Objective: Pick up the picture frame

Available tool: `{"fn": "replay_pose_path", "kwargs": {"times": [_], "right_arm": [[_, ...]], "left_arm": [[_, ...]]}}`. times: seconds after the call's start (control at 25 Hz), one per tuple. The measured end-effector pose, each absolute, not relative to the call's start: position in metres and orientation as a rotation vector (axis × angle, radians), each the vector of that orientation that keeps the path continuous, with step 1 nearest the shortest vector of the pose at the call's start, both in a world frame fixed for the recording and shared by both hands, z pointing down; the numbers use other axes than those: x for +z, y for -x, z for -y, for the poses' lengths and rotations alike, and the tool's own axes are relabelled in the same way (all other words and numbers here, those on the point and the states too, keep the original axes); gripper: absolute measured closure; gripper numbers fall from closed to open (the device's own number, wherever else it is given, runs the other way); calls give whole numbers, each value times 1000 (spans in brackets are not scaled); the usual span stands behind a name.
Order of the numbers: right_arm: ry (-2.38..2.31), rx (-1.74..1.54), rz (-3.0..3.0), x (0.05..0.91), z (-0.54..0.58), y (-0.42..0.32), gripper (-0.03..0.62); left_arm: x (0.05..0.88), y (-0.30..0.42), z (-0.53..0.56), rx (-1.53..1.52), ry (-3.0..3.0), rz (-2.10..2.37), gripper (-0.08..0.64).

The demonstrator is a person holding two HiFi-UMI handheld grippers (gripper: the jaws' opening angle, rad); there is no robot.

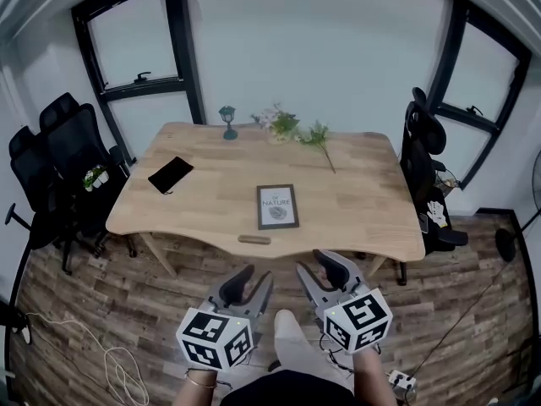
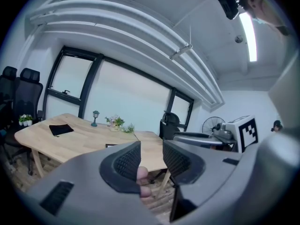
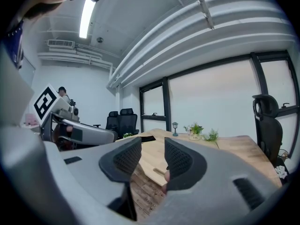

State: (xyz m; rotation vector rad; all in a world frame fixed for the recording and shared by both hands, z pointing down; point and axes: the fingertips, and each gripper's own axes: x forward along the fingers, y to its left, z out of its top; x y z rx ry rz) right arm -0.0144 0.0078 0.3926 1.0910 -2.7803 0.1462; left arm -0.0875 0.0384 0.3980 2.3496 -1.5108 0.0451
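Nearest, low over the wood floor: left gripper (image 1: 256, 276), jaws apart, nothing between them. Just right of it, right gripper (image 1: 314, 265), jaws likewise spread and empty. Beyond, on the table (image 1: 363, 193), left to right: phone (image 1: 170, 174), lamp (image 1: 228, 123), frame (image 1: 277, 206) lying flat mid-table near the front edge, well apart from both grippers, flowers (image 1: 287, 127) behind.

Table (image 1: 363, 201) bare around picture frame (image 1: 277, 206); wooden strip (image 1: 254, 239) near at 7 o'clock, phone (image 1: 170, 174) well apart at 10 o'clock.
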Motion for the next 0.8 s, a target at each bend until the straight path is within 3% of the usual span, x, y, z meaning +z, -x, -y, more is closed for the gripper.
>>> {"fn": "replay_pose_path", "kwargs": {"times": [0.8], "right_arm": [[-1085, 191, 2754, 411, 96, 24, 463]], "left_arm": [[414, 103, 67, 98, -2308, 1518, 417]]}}
